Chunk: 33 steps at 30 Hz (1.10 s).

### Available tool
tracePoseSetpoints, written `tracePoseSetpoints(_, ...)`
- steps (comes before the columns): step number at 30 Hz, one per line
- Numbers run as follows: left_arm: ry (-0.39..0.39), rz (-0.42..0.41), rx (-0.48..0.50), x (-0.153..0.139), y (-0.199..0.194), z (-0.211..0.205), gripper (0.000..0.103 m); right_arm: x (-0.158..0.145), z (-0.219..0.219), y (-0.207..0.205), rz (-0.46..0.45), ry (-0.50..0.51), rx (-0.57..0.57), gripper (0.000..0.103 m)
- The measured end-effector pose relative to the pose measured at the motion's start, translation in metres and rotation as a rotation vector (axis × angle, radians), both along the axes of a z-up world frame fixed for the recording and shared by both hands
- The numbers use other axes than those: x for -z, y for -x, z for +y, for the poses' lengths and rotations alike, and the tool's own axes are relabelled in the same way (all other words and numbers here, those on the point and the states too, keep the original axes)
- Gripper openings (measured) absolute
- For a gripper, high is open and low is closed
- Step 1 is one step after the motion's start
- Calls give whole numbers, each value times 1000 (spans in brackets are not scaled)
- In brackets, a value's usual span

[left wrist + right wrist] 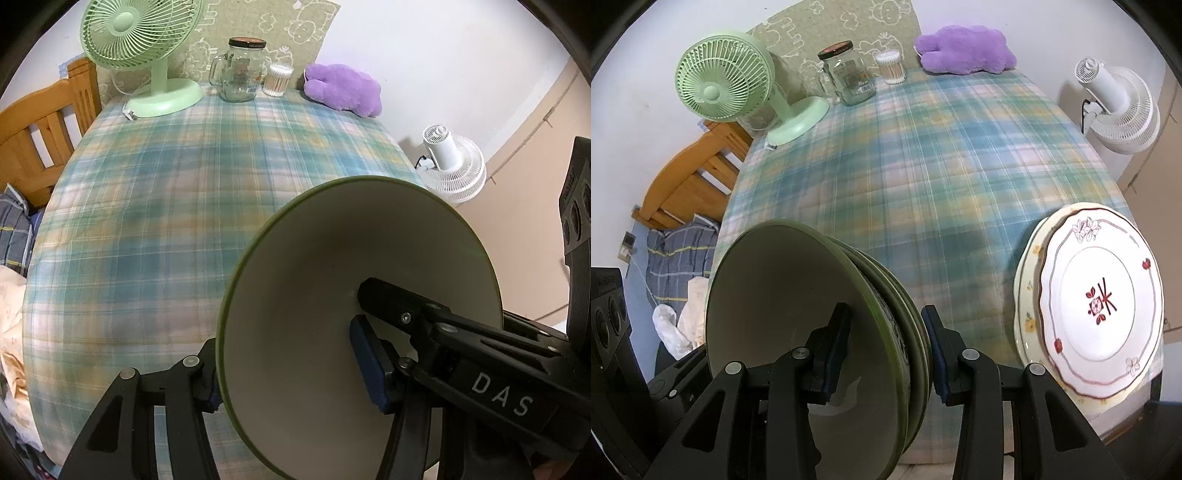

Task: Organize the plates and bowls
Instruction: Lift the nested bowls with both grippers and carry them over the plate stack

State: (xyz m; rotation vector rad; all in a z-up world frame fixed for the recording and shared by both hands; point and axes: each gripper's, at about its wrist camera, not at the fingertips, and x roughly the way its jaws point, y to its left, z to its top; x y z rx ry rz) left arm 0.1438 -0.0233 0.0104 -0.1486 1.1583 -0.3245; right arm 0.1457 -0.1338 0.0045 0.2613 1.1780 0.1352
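Note:
A nested stack of green bowls (351, 258) (768, 295) with cream insides hangs tilted over the near edge of the plaid tablecloth (942, 166). My left gripper (291, 376) is shut on the stack's wall, one blue pad inside and one finger outside the rim. My right gripper (884, 350) is shut on the opposite side, clamping the stacked rims; one of its fingers (391, 299) shows inside the top bowl. On the table's right edge a white plate with red flowers (1100, 295) lies on a cream plate (1027, 280).
At the table's far end stand a green desk fan (720, 81), a glass jar (849, 74), a tub of cotton swabs (892, 66) and a purple plush (964, 48). A white fan (1119, 107) stands beside the table on the right, a wooden frame (694, 177) on the left.

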Motion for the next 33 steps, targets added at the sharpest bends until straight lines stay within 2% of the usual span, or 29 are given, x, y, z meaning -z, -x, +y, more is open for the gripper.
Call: tracePoseSetpoints(33, -3, -16, -137, -10, 16, -137, 59, -15, -138, 2, -8, 1, -134, 43)
